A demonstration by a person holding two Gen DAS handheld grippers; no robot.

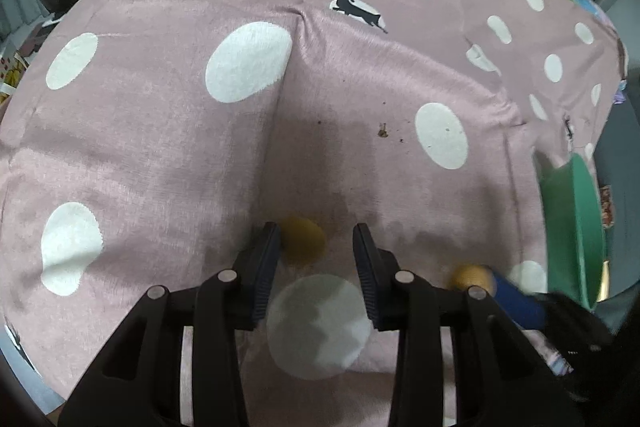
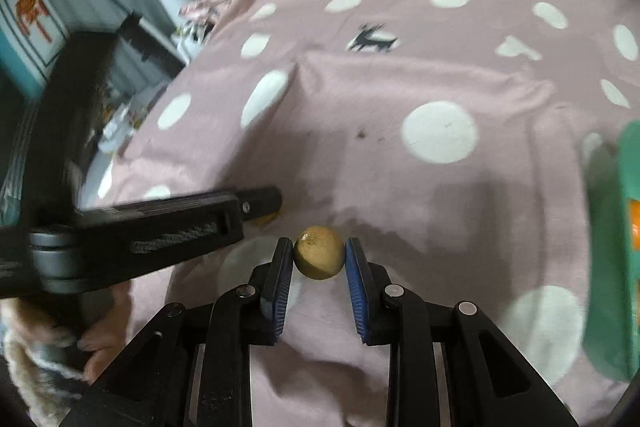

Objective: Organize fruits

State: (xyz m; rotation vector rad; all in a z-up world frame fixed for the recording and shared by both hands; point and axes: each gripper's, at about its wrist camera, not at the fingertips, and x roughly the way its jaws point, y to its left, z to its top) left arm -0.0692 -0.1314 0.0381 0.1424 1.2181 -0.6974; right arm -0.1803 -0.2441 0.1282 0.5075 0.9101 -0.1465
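Fruit (image 2: 319, 253) sits low centre in my right view, right tool (image 2: 318, 255) clamped on it; green bowl (image 2: 612, 267) lies at the right edge. Left tool (image 1: 316, 247) only touches its yellow fruit (image 1: 302, 239) with one pad, not gripping

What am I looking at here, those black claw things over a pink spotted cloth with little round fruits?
Those claws are two hand-held grippers, one in each of a person's hands, each with a camera looking along its fingers.

One picture is from the left gripper, the other from the right gripper.

Below lies a pink cloth with white dots. A green bowl sits at the right edge.

The right gripper is closed on a small brownish-yellow fruit. A second yellow fruit sits between the left gripper's fingers, touching one finger, with a gap at the other, so not yet gripped.
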